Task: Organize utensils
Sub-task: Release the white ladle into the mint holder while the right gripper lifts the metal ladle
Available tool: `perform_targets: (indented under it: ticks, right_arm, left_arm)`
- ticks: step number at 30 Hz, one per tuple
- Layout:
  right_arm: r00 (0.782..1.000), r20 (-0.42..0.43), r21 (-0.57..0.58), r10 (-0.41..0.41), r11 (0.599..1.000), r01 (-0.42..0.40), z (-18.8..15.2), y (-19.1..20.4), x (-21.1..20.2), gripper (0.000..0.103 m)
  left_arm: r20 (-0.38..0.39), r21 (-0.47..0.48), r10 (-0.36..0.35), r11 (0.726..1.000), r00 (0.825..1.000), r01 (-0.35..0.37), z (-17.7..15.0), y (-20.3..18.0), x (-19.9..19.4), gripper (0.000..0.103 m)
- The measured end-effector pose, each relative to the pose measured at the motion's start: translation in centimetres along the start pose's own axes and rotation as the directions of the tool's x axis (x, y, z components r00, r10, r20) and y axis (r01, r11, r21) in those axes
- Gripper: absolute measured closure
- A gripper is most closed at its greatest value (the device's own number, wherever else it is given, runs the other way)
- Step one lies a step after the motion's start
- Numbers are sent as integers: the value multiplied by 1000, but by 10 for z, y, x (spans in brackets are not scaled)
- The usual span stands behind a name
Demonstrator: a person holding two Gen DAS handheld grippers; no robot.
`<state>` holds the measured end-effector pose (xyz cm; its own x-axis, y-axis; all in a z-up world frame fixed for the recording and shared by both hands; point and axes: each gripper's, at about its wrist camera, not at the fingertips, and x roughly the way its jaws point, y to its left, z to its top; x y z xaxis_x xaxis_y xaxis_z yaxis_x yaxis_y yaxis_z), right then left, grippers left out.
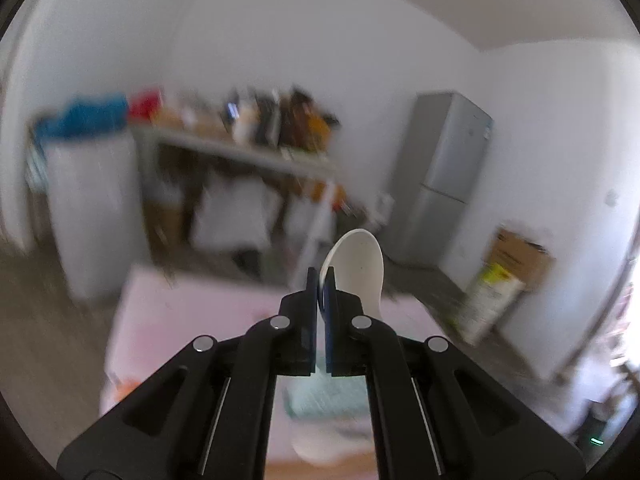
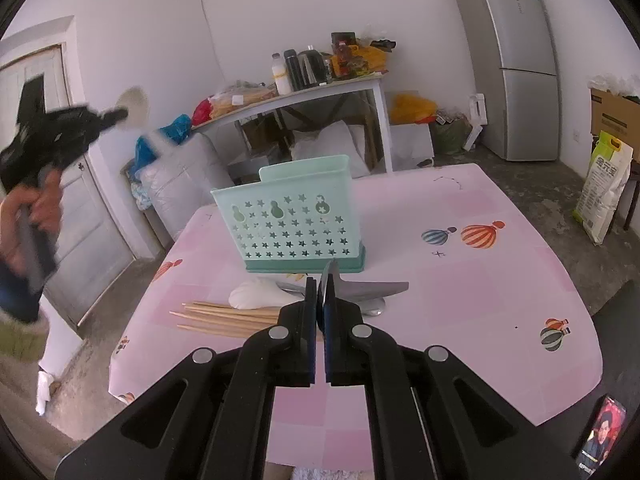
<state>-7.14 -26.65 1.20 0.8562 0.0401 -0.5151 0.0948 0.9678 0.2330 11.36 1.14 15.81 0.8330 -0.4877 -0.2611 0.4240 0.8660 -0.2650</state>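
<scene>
White ceramic spoon [image 1: 358, 268] clamped in left gripper [image 1: 320, 280], aloft; right gripper [image 2: 320, 292] pinches metal spoon [image 2: 368, 290]; next, drop both into teal caddy [image 2: 292, 220] at 12 o'clock

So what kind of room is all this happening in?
Probably a home kitchen or dining room: a fridge, a cluttered side table with bottles, and a table in pink cloth.

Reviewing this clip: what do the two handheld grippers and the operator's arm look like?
Both the left gripper and the right gripper are matte black linkages with silver round pivot pins and blue finger pads. The operator's bare hand emerges from a dark blue sleeve. No cables visible.
</scene>
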Motion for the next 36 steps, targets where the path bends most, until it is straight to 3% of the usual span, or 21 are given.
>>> perform_targets:
  ticks: [2, 5, 11, 14, 16, 21, 25, 36]
  right_arm:
    - [1000, 1, 2, -2, 1000, 2, -1, -1, -1, 100]
    - [1000, 3, 14, 0, 1000, 0, -1, -4, -2, 100]
    - [1000, 7, 34, 8, 999, -8, -2, -9, -6, 100]
    - [1000, 11, 34, 9, 999, -10, -2, -8, -8, 100]
    - [1000, 13, 33, 11, 999, -11, -2, -8, -9, 100]
    - [999, 27, 46, 22, 999, -23, 2, -11, -15, 100]
    - [998, 41, 68, 49, 996, -52, 10, -14, -19, 100]
    - [975, 137, 103, 175, 976, -189, 58, -11, -42, 100]
  left_arm:
    - [73, 77, 63, 995, 995, -69, 5, -14, 6, 102]
    - [148, 210, 149, 961, 978, -178, 1, -37, 25, 102]
    - [184, 414, 247, 858, 951, -303, -40, -73, 71, 102]
    - [186, 457, 269, 828, 945, -325, -59, -80, 87, 102]
    - [148, 456, 268, 835, 952, -306, -69, -81, 92, 102]
    - [-10, 371, 198, 911, 980, -180, -76, -64, 94, 96]
    - [-83, 254, 124, 962, 989, -100, -76, -45, 90, 77]
    - [-146, 73, 45, 997, 988, -35, -96, -6, 54, 66]
